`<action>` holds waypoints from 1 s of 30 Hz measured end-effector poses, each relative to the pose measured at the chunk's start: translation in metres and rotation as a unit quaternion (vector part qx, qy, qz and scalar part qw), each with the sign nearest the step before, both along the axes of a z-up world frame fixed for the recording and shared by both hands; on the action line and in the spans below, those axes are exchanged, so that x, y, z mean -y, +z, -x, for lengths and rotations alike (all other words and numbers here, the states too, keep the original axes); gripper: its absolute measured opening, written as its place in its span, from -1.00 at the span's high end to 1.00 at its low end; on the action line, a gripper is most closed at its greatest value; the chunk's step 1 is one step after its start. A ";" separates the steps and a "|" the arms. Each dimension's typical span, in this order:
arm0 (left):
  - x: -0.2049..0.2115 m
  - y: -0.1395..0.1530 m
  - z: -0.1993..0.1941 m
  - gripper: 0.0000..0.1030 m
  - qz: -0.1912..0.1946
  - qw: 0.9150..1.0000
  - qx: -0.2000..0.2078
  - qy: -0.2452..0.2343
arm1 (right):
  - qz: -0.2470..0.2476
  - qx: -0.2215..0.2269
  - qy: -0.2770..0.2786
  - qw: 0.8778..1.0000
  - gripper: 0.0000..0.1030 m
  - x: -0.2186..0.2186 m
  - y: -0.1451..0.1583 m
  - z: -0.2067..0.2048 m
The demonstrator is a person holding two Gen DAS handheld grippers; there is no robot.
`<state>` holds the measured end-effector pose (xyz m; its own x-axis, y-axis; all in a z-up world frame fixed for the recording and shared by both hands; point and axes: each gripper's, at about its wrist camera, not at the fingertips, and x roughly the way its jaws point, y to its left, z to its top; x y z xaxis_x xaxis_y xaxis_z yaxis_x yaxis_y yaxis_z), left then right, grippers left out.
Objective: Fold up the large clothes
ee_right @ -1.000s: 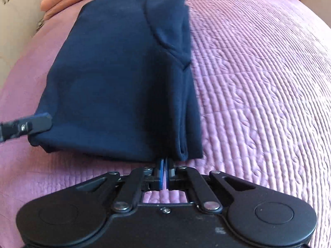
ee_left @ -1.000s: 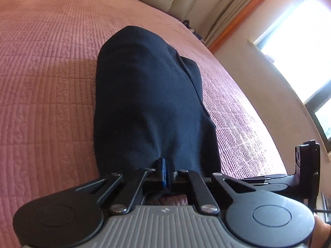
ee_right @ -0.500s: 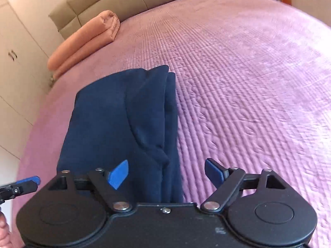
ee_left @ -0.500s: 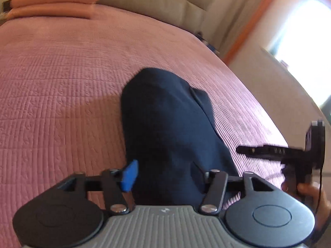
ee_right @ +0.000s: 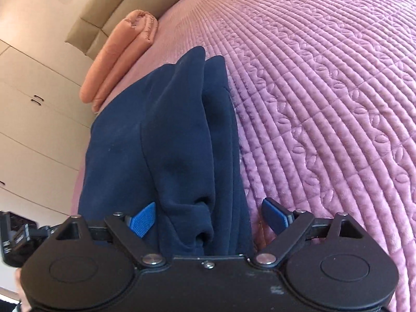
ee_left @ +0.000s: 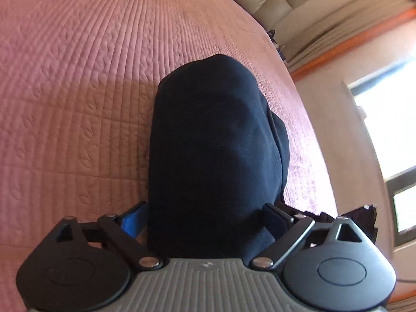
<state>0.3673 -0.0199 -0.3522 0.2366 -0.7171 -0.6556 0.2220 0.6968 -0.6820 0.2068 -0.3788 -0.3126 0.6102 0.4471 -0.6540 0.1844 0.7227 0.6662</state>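
Observation:
A dark navy garment (ee_left: 215,150) lies folded into a long narrow stack on the pink quilted bed (ee_left: 78,91). My left gripper (ee_left: 205,219) is open, its fingers on either side of the stack's near end. In the right wrist view the same garment (ee_right: 161,140) shows its layered folded edges. My right gripper (ee_right: 208,219) is open too, with its blue pads (ee_right: 143,219) straddling the near end of the folds. Neither gripper is closed on the cloth.
Rolled orange pillows (ee_right: 117,54) lie at the head of the bed by a beige padded headboard (ee_right: 111,13). White cupboards (ee_right: 31,109) stand on the left. A window (ee_left: 384,140) and curtains are on the right wall. The other gripper (ee_right: 15,236) shows at the left edge.
Both grippers were shut on the garment's near edge a second ago. They opened, lifted back, and now sit low again with open fingers straddling the stack's end.

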 end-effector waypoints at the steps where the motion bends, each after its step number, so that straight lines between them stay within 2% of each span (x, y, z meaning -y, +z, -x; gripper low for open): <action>1: 0.001 -0.008 -0.003 -0.88 0.008 1.000 -0.007 0.000 | -0.003 0.002 0.004 1.000 -1.00 0.000 0.000 0.000; 5: 0.002 -0.030 -0.010 -0.97 0.053 0.998 -0.037 0.007 | -0.028 0.012 0.030 0.999 -1.00 0.000 -0.002 -0.003; 7: 0.003 -0.039 -0.013 -0.97 0.070 0.996 -0.050 0.007 | -0.027 0.016 0.040 0.999 -0.92 -0.004 -0.003 -0.007; 8: 0.003 -0.043 -0.015 -0.97 0.078 0.995 -0.057 0.008 | -0.025 0.018 0.044 0.999 -0.85 -0.008 -0.002 -0.009; 10: 0.005 -0.048 -0.015 -0.87 0.083 0.994 -0.066 0.013 | -0.041 0.013 0.039 0.998 -0.53 -0.012 -0.003 -0.012; 12: 0.005 -0.043 -0.011 -0.69 0.079 0.996 -0.044 0.009 | -0.060 0.008 0.018 0.998 -0.40 -0.012 -0.002 -0.010; 13: 0.004 -0.039 -0.008 -0.54 0.077 0.997 -0.030 0.007 | -0.053 0.011 0.015 0.998 -0.32 -0.015 0.001 -0.007; 14: 0.002 -0.034 -0.004 -0.47 0.077 0.997 -0.016 0.004 | -0.042 0.017 0.016 0.999 -0.27 -0.021 0.008 -0.004; 17: -0.010 -0.023 0.008 -0.41 0.104 0.995 0.004 0.006 | -0.041 0.039 0.018 0.998 -0.19 -0.040 0.032 0.004; 20: -0.035 0.004 0.021 -0.41 0.122 0.992 0.037 0.005 | -0.020 0.060 0.044 0.997 -0.19 -0.077 0.060 0.012; 24: -0.092 0.041 0.045 -0.42 0.112 0.991 0.070 0.021 | -0.032 0.074 0.067 0.994 -0.18 -0.132 0.086 0.026; 27: -0.141 0.051 0.069 -0.43 0.103 0.991 0.069 0.044 | -0.030 0.075 0.087 0.993 -0.18 -0.178 0.097 0.036; 30: -0.185 0.046 0.096 -0.44 0.088 0.991 0.059 0.076 | -0.026 0.065 0.107 0.992 -0.18 -0.218 0.087 0.041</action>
<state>0.2718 0.1655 -0.3066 0.4180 -0.7684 -0.4846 0.2090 0.6004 -0.7719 0.1654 -0.1610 -0.2256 0.5759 0.6059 -0.5488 -0.0592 0.7005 0.7112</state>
